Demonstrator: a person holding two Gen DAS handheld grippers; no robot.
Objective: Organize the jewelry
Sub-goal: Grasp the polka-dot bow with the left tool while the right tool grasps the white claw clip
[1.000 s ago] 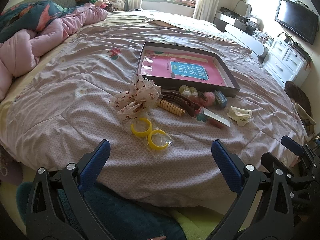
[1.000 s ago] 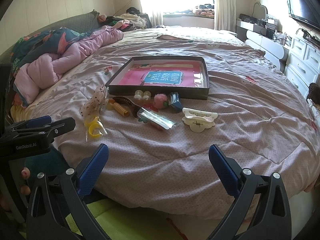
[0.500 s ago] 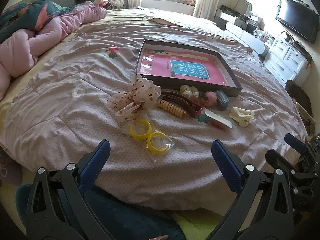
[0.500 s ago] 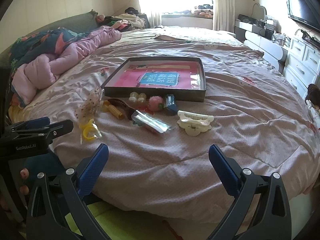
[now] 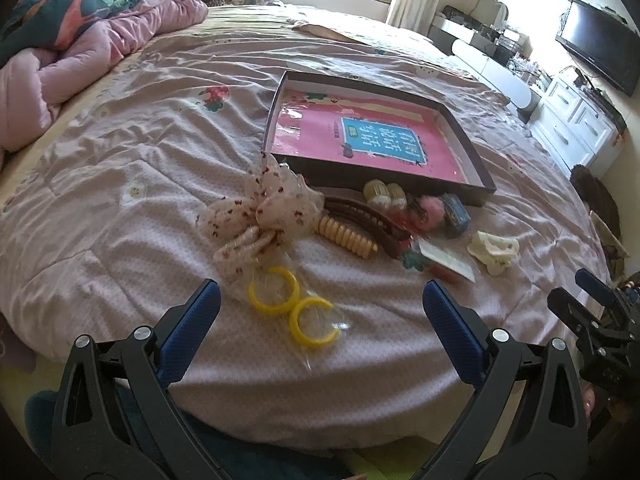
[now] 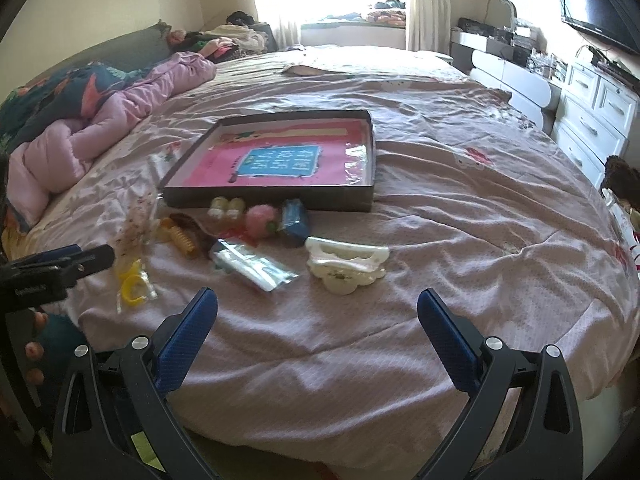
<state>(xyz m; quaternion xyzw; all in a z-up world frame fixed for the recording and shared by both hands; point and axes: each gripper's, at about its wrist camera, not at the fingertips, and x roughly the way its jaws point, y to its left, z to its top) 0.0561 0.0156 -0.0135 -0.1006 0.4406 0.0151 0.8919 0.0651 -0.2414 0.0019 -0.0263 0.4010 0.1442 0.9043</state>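
Note:
A shallow dark box with a pink printed bottom lies on the bed; it also shows in the right wrist view. In front of it lie a spotted fabric bow, two yellow rings in a clear bag, a brown hair claw, a ribbed yellow clip, a pink pompom, a blue block, a clear packet and a white claw clip. My left gripper is open and empty, just short of the yellow rings. My right gripper is open and empty, short of the white clip.
The pink quilted bedspread is rumpled. A bundled pink and floral duvet lies at the left. White drawers and a wall TV stand at the right. The bed's near edge runs under both grippers.
Both grippers have moved forward over the bed's edge toward the items. Jaws stay open; nothing was touched.

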